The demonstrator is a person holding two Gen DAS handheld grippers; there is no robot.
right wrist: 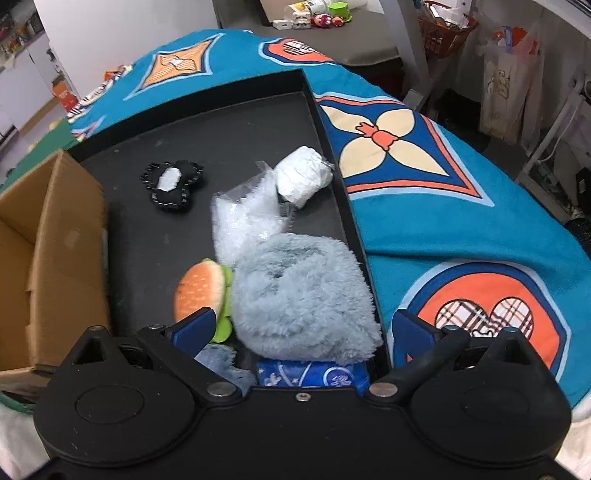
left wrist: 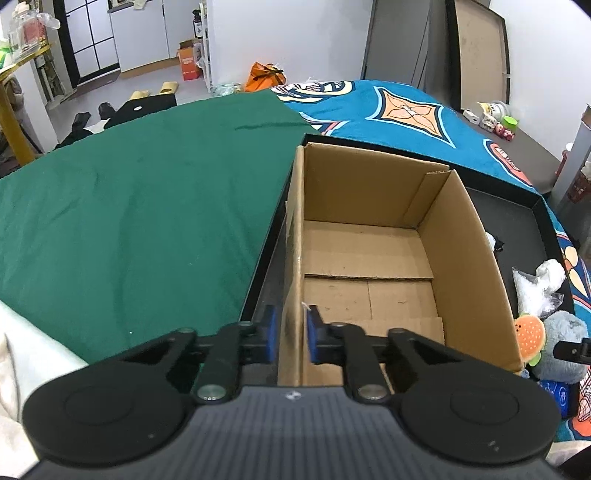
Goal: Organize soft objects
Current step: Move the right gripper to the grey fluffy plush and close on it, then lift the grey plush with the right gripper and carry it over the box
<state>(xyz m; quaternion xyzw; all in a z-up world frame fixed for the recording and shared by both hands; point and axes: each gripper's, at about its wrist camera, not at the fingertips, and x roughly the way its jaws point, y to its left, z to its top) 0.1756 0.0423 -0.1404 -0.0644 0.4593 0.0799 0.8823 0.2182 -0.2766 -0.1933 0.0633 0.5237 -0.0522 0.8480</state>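
My left gripper (left wrist: 291, 336) is shut on the near left wall of an open, empty cardboard box (left wrist: 369, 258), with one blue pad on each side of the wall. The box stands in a black tray (right wrist: 221, 122). My right gripper (right wrist: 304, 326) is open wide just above a fluffy grey-blue plush (right wrist: 299, 295), and nothing is held between its fingers. A burger plush (right wrist: 201, 291) lies against the plush's left side, by the left fingertip. Further back lie a bagged white fluffy item (right wrist: 243, 218), a white wrapped bundle (right wrist: 304, 175) and a black padded piece (right wrist: 171, 184).
A blue patterned pouch (right wrist: 314, 373) lies under the right gripper's body. The tray rests on a bed with a blue patterned blanket (right wrist: 443, 221) and a green sheet (left wrist: 147, 192). A grey table with small toys (right wrist: 325, 18) stands beyond the bed.
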